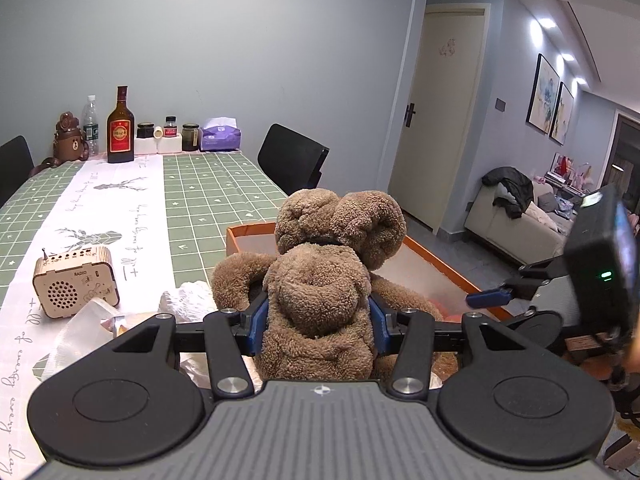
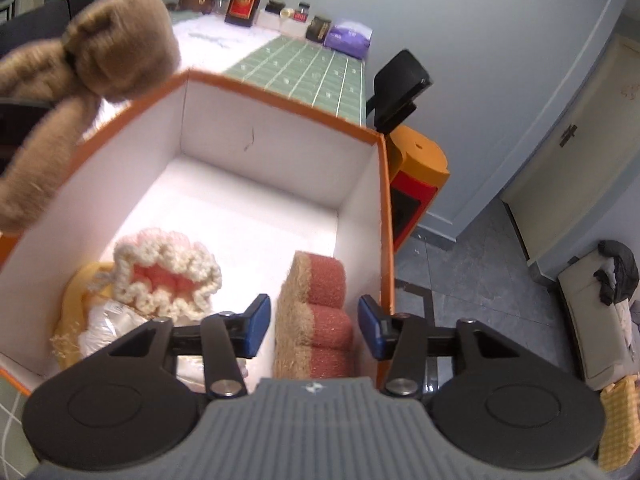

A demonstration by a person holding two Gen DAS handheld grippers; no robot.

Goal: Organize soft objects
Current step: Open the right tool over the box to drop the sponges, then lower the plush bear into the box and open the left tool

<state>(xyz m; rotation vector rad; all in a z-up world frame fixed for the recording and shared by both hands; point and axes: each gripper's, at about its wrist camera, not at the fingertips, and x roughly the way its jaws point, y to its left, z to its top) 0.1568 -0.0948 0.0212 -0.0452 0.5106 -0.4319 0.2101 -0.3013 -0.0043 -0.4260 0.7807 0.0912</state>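
My left gripper [image 1: 318, 324] is shut on a brown plush teddy bear [image 1: 320, 280], its blue pads pressing into the body from both sides. The bear hangs at the near left edge of an orange box [image 1: 248, 230] with white walls. In the right wrist view the bear [image 2: 100, 48] shows at the upper left, over the box rim [image 2: 280, 96]. My right gripper [image 2: 314, 320] is open inside the box. A red and tan sponge [image 2: 320, 280] stands between its pads with a gap on each side. A pink and cream crocheted piece [image 2: 168, 276] lies left of the sponge on a yellow soft item [image 2: 76, 300].
On the green checked table are a wooden radio [image 1: 76, 280], crumpled plastic [image 1: 184, 304], a brown bottle [image 1: 120, 128], jars and a purple tissue pack [image 1: 220, 134]. A black chair [image 1: 292, 160] stands at the table's right side. An orange and red object [image 2: 420, 168] sits beyond the box.
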